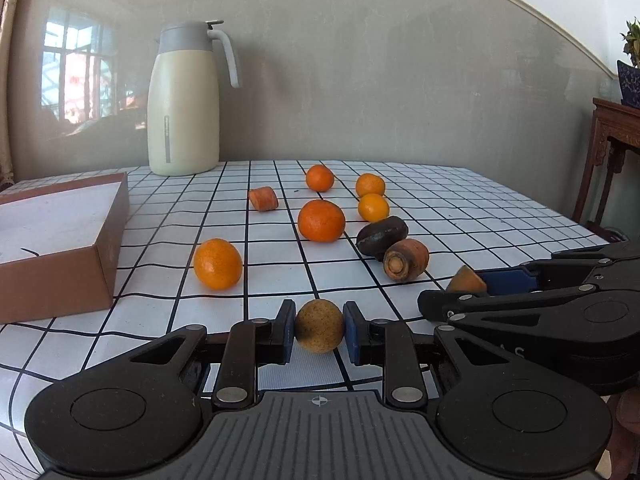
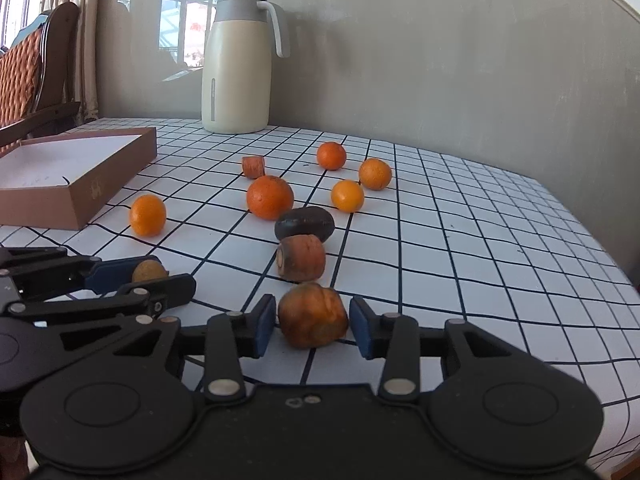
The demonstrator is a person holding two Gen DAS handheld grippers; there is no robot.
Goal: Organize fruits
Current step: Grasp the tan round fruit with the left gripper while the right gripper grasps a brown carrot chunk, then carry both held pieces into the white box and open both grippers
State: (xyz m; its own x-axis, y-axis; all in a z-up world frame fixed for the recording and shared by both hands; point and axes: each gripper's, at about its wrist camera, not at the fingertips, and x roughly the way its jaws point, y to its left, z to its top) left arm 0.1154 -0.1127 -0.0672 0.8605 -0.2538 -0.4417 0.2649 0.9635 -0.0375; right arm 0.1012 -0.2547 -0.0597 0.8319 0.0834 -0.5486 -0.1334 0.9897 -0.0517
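Hovering low, left gripper clamps yellowish fruit

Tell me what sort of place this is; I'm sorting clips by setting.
Most likely a room in a home, perhaps a dining area. A table with a grid-patterned tablecloth holds a cream thermos jug, a wooden chair stands by curtains, and a carved side table carries a potted plant.

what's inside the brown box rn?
No fruit visible in the brown box: both views show a bare white bottom with a thin dark mark near the front. The near wall hides the front strip of the floor, and its left end is cut off by the frame.
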